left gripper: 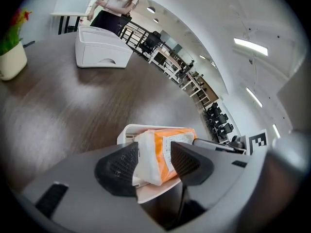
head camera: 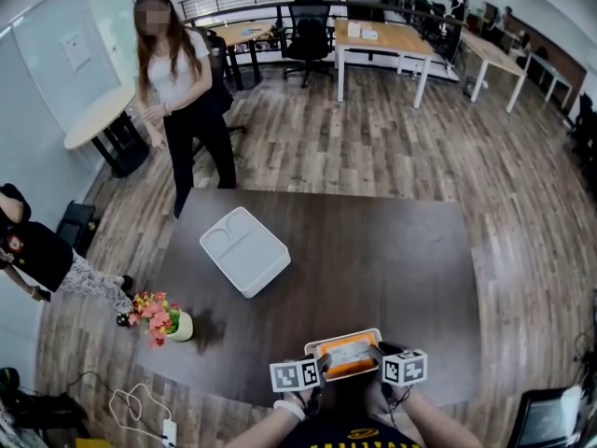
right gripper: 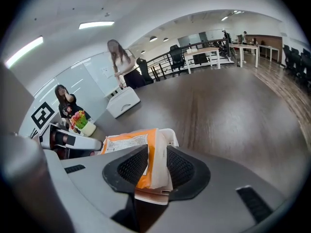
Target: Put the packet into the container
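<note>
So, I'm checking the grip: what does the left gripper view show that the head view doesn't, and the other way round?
Only the left gripper view: the left gripper's black ribbed pads pressing the orange plastic packet's white end. Only the head view: the person in black at the left edge and the white floor cable. Both: the white lidded box, the pot of flowers.

Head view steep down on table (head camera: 373,250); L/R gripper views close, sharing packet (left gripper: 163,154).

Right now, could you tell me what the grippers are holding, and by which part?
The orange packet, lying in the white container: the left gripper clamps one short end, and the right gripper appears closed on the opposite end.
</note>
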`<action>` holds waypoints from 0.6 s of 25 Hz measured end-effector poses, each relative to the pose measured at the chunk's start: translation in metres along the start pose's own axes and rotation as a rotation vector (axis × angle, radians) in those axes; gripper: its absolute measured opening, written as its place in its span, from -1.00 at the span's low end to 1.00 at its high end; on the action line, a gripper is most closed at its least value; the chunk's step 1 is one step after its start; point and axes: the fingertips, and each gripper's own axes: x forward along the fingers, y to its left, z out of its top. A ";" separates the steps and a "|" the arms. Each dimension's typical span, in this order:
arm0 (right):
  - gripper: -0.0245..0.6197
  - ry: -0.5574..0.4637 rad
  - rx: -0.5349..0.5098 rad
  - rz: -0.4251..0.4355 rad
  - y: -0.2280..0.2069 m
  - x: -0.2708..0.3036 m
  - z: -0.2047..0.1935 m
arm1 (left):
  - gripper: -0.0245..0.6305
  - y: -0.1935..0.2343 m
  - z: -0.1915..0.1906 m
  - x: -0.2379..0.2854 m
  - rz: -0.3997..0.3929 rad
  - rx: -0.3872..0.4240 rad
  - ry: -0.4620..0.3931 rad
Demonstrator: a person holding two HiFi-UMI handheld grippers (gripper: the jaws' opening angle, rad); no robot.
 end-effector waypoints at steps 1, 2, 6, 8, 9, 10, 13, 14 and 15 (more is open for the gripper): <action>-0.56 -0.015 0.012 -0.007 -0.002 -0.003 0.001 | -0.33 0.001 -0.001 -0.004 -0.002 -0.006 -0.010; -0.53 -0.031 0.022 -0.014 -0.004 -0.007 0.003 | -0.33 0.001 0.000 -0.009 -0.005 -0.013 -0.021; -0.52 -0.116 0.038 -0.049 -0.008 -0.030 0.023 | -0.33 -0.002 0.012 -0.031 -0.043 -0.051 -0.083; -0.52 -0.165 0.038 -0.047 -0.004 -0.045 0.034 | -0.33 -0.009 0.017 -0.043 -0.089 -0.063 -0.117; -0.52 -0.190 0.044 -0.029 0.001 -0.053 0.038 | -0.33 -0.014 0.019 -0.049 -0.120 -0.061 -0.134; -0.53 -0.217 0.049 -0.001 0.009 -0.060 0.043 | -0.33 -0.022 0.021 -0.055 -0.157 -0.053 -0.149; -0.59 -0.295 0.043 0.098 0.037 -0.084 0.061 | -0.33 -0.055 0.025 -0.076 -0.262 0.038 -0.185; -0.78 -0.319 0.038 0.133 0.047 -0.093 0.066 | -0.37 -0.066 0.026 -0.083 -0.287 0.087 -0.194; -0.90 -0.336 0.035 0.168 0.059 -0.100 0.071 | -0.56 -0.077 0.026 -0.090 -0.307 0.137 -0.204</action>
